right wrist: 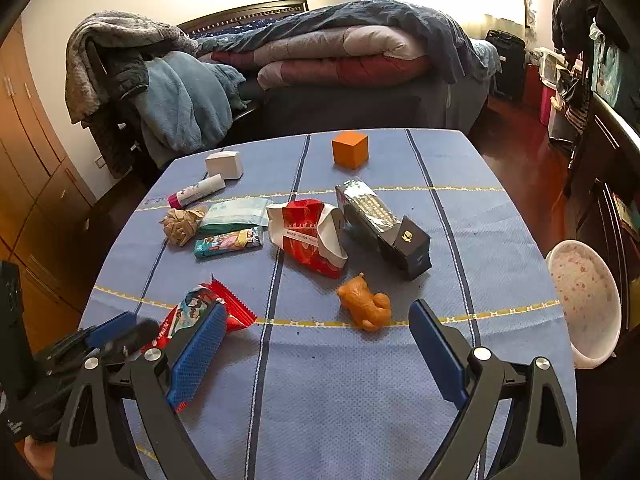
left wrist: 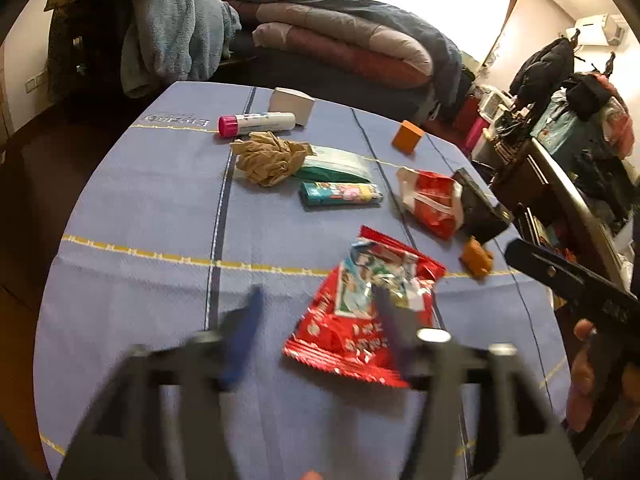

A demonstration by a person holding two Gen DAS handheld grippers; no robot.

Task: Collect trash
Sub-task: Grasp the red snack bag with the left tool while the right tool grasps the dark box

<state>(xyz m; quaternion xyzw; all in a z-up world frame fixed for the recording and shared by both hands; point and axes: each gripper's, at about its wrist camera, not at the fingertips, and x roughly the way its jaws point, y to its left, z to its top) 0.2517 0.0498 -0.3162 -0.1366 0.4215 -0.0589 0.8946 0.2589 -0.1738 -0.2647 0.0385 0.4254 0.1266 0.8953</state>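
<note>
Left gripper [left wrist: 316, 320], fingers spread, straddles the red snack wrapper [left wrist: 360, 320]; right gripper [right wrist: 316, 348] spread, empty. Nothing collected: crumpled paper [right wrist: 182, 224] remains at 10 o'clock on the worktop [right wrist: 360, 400].

The tablecloth [left wrist: 140, 200] bears an upside-down woven word, roughly "Elegance"; nothing else legible.

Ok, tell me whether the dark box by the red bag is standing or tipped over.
Tipped over: the dark box lies lengthwise on the tablecloth.
</note>
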